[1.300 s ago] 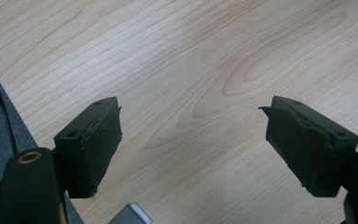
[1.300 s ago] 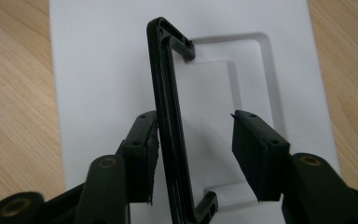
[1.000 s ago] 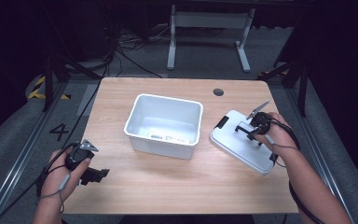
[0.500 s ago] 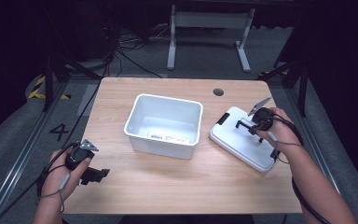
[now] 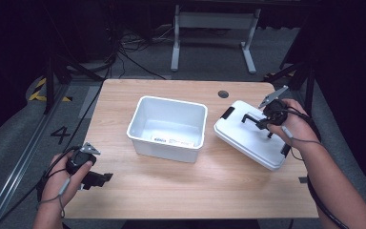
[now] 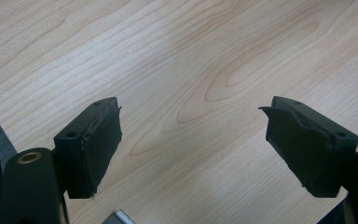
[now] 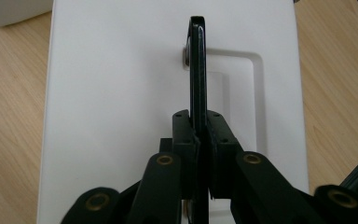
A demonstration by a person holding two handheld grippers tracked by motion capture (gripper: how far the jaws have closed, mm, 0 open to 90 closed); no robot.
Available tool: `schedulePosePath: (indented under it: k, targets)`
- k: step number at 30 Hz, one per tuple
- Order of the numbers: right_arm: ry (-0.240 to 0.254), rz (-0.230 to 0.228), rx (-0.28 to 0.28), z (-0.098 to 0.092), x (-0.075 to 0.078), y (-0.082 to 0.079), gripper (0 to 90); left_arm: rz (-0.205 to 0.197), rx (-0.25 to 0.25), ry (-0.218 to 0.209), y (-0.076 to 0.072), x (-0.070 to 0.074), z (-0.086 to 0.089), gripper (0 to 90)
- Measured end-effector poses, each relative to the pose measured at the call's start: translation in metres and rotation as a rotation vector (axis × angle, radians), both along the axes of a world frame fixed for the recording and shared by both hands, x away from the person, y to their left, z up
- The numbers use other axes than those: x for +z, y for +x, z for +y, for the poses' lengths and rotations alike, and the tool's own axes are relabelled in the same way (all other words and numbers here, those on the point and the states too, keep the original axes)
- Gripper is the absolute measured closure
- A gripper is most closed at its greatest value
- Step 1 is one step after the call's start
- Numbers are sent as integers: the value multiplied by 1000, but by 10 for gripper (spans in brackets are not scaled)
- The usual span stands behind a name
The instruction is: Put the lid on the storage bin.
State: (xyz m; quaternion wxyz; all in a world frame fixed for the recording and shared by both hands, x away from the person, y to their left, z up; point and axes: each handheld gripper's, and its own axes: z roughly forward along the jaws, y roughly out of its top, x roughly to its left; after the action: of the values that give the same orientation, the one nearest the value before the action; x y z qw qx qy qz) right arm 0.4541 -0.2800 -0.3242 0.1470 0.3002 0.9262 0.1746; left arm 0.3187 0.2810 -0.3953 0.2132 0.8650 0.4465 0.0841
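Note:
A white open bin (image 5: 164,148) stands empty in the middle of the wooden table (image 5: 219,191). To its right lies a white lid (image 5: 248,140), turned at an angle. In the right gripper view the lid (image 7: 112,93) has a thin black handle (image 7: 196,70) raised on edge over a recessed panel. My right gripper (image 7: 199,123) is shut on that handle, and in the high view it (image 5: 269,119) sits over the lid's far right part. My left gripper (image 5: 100,180) rests at the table's front left, and its jaws (image 6: 193,140) are open over bare wood.
Black latch clips sit at the lid's far left corner (image 5: 227,113) and near right edge (image 5: 285,150). A dark cable hole (image 5: 223,94) marks the table's back edge. A white label (image 5: 171,140) lies inside the bin. Cables and a metal frame (image 5: 214,28) stand on the floor behind.
My right gripper has shifted slightly back and to the right with the lid's handle in it, and the lid has moved a little with it. The left gripper has stayed put.

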Motion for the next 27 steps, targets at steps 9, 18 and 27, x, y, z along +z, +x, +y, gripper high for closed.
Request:
schedulePosePath:
  k: [9,18,27]
  targets:
    - [-3,-30,36,7,26,-4,848,-5,1,-5,0,1,0,181]
    - [19,-61,68,19,54,-7,848,-4,-14,1,1,2,-1,180]
    - [43,-88,109,43,77,-1,849,4,-29,20,3,0,-5,188]
